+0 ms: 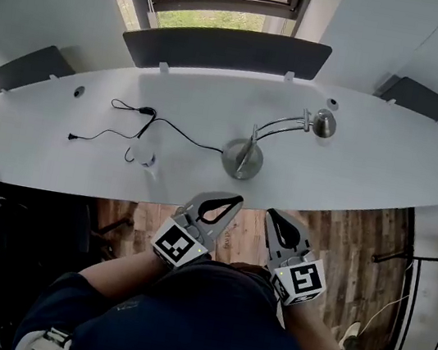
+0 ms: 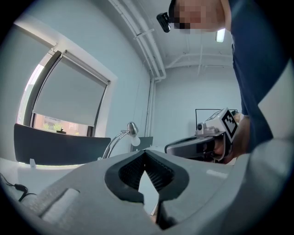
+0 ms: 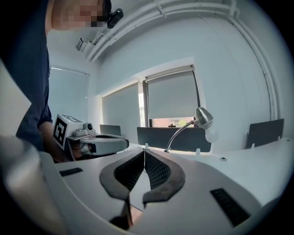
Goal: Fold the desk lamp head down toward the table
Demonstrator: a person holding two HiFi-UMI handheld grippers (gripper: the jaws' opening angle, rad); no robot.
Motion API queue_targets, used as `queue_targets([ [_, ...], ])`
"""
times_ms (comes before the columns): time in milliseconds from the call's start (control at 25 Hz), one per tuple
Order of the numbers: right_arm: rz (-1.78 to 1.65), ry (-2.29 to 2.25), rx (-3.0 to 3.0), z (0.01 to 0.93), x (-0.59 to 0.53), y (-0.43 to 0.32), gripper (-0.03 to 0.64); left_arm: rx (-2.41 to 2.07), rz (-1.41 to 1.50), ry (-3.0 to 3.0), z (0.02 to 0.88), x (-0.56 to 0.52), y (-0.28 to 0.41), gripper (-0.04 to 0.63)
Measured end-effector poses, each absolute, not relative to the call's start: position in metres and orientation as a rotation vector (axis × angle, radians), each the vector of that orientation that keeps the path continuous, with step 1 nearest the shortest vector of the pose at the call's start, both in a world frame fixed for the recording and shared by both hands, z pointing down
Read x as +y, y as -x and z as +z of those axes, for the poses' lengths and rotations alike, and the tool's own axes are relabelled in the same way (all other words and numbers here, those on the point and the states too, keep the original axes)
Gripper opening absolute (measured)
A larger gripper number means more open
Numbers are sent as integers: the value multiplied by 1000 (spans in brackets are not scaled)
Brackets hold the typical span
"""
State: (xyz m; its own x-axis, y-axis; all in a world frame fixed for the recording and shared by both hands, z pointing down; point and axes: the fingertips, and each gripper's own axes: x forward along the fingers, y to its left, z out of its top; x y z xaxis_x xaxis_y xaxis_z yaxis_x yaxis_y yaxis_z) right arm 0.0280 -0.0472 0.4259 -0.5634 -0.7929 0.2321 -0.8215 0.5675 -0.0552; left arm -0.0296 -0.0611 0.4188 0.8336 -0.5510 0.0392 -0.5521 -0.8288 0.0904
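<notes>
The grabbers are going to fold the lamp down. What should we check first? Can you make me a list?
1. Left gripper empty, jaws shut: ok.
2. Right gripper empty, jaws shut: ok.
3. Lamp head up on its curved arm, not yet folded: ok.
4. Grippers near enough to grab it: not ok, both are short of the desk edge.
5. Cable lies left of the lamp base, away from the head: ok.
6. How stiff the lamp's joint is: cannot tell.
</notes>
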Motion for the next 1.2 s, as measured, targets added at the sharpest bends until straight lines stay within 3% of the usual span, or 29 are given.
queue_targets([
  [1040,-287,-1230,-2324,400,-160,-69,14,-1019,202,-2865,485,-181,7,8],
  [1200,-388,-1203,-2221,400,-173,-72,55,-1025,230,-2853,500,-196,7,8],
])
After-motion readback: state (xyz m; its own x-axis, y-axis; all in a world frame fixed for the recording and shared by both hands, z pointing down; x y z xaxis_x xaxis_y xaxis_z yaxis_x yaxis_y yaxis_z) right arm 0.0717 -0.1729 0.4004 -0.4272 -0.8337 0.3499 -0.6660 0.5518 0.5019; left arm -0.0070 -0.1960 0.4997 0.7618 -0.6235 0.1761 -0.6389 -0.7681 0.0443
